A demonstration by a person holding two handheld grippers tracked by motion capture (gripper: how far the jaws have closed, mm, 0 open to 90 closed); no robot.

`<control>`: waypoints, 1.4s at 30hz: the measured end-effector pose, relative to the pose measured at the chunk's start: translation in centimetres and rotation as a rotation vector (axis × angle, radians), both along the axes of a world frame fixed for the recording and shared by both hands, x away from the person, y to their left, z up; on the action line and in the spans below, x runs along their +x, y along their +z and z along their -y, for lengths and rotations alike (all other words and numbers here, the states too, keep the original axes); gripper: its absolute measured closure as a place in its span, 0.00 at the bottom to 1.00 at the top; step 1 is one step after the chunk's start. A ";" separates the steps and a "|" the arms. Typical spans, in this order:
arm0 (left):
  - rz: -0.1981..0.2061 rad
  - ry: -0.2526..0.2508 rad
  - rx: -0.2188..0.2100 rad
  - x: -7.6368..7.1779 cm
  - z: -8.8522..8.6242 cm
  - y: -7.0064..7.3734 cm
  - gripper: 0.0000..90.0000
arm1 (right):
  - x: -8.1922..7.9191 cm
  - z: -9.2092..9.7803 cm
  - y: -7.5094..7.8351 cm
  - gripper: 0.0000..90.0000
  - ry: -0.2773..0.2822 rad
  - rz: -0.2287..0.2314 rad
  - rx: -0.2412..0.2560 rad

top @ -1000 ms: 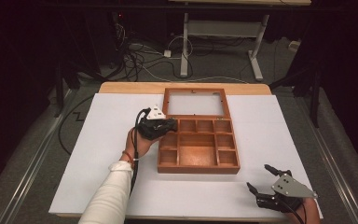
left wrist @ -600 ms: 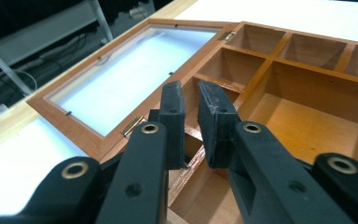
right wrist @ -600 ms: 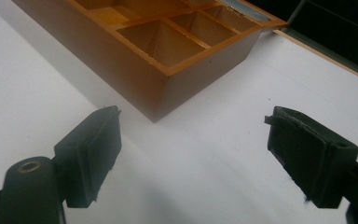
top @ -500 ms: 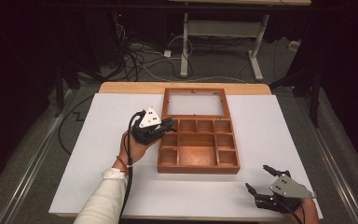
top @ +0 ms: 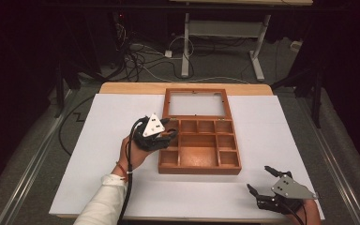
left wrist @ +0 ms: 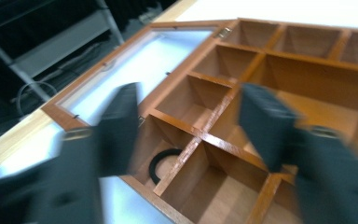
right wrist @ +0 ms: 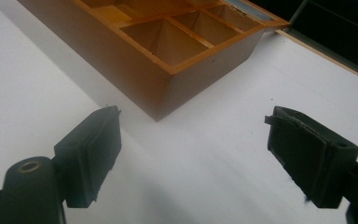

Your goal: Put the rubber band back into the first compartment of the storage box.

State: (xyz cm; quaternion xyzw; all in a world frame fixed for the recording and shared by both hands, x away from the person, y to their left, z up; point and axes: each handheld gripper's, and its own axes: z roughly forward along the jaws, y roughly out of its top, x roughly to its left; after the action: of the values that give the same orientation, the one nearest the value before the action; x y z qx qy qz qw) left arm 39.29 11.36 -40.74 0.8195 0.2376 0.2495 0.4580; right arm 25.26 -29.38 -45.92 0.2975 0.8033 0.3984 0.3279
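High view: white table [top: 98, 140] carried a wooden compartment box [top: 199, 146] at centre, lid [top: 196, 103] laid open on far side. Left gripper [top: 165, 136] sat at box's left edge, jaws apart & empty. Black ring [left wrist: 164, 164] lay in a left-hand compartment directly btwn those jaws, just below; left is nearer. Right gripper [top: 258, 194], jaws wide, empty, rested near-right, well apart from box.
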 end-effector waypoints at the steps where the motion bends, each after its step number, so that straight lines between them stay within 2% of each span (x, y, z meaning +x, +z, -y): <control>1: 0.000 0.000 -0.006 0.0 0.0 0.0 0.38 | 0.0 0.0 0.0 0.20 0.000 -0.001 0.002; 4: 0.011 0.018 0.006 -0.1 0.1 0.0 0.25 | 0.0 0.0 0.0 0.20 0.002 0.000 0.001; 6: 0.000 0.010 0.009 -0.2 0.2 0.0 0.24 | 0.0 0.0 0.0 0.20 0.003 0.000 0.000; 8: 0.006 0.011 0.028 -0.5 0.3 0.2 0.19 | -0.1 0.0 0.0 0.21 0.005 0.000 0.001; 11: 0.018 -0.011 0.008 -1.0 0.4 0.4 0.18 | -0.1 0.1 0.1 0.21 0.004 0.000 0.005; 13: 0.027 -0.020 0.017 -1.3 0.6 0.5 0.16 | -0.1 0.2 0.2 0.21 0.005 0.006 0.006; 27: 0.077 -0.056 0.060 -3.0 1.0 1.5 0.16 | -0.1 0.2 0.2 0.20 0.001 0.006 0.008; 32: 0.084 -0.078 0.052 -3.6 0.7 1.6 0.16 | -0.1 0.2 0.3 0.21 0.002 0.006 0.011; 42: 0.104 -0.077 0.059 -4.5 0.4 1.9 0.16 | -0.1 0.0 0.2 0.21 0.007 0.001 0.010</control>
State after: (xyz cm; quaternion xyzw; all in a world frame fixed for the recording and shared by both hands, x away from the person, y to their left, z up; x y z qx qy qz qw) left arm 34.75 10.96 -38.84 0.8272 0.1742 0.2806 0.4545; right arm 25.14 -29.42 -45.75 0.2959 0.8022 0.4037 0.3254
